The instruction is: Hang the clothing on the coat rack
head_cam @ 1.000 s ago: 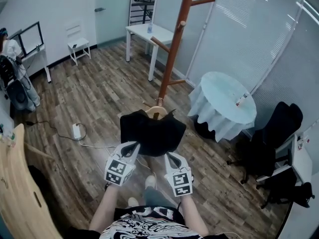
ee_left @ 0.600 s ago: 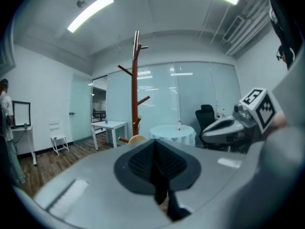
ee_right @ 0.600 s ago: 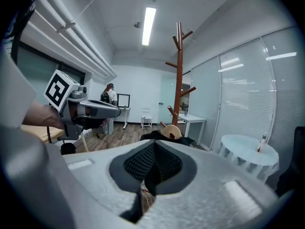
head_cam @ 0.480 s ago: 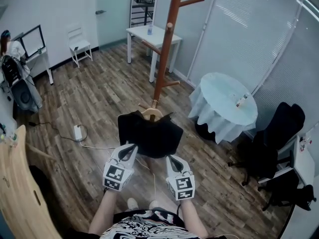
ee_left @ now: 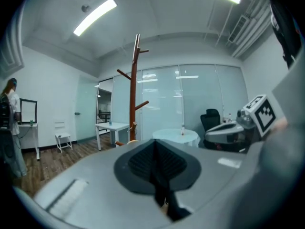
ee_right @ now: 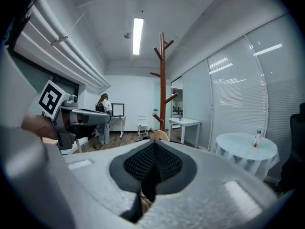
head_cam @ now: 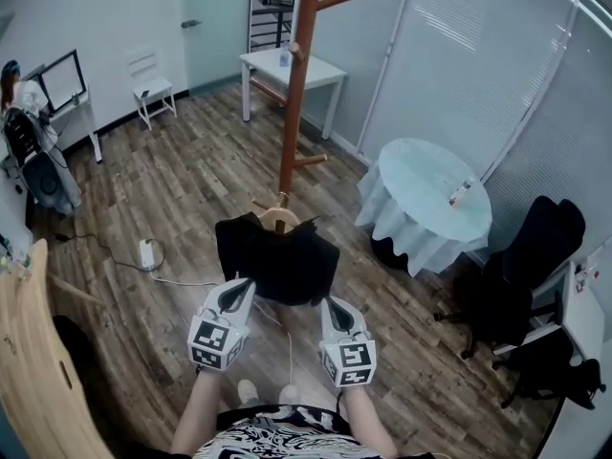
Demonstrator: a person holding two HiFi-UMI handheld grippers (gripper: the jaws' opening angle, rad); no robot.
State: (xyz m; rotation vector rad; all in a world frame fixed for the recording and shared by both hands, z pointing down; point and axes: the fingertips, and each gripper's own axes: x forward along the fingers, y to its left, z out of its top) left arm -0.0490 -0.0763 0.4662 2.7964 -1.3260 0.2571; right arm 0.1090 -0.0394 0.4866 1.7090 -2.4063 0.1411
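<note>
Clothing (head_cam: 277, 261) on a wooden hanger (head_cam: 278, 220) is clamped at its near edge by left gripper (head_cam: 244, 284) and right gripper (head_cam: 328, 302), spread facing the coat rack (head_cam: 295, 84) for hanging

The clothing (head_cam: 277, 261) is gripped at its near edge, by the left gripper (head_cam: 243, 285) on the left and the right gripper (head_cam: 328, 303) on the right. The coat rack (head_cam: 291, 103) is seen just behind it. A round table (head_cam: 421, 175) is placed to the right of the rack.

Your clothing (head_cam: 277, 261) is black, the coat rack (head_cam: 293, 84) reddish-brown, the floor (head_cam: 182, 199) grey-brown wood grain; the round table's cloth (head_cam: 421, 194) looks pale blue, possibly white.
</note>
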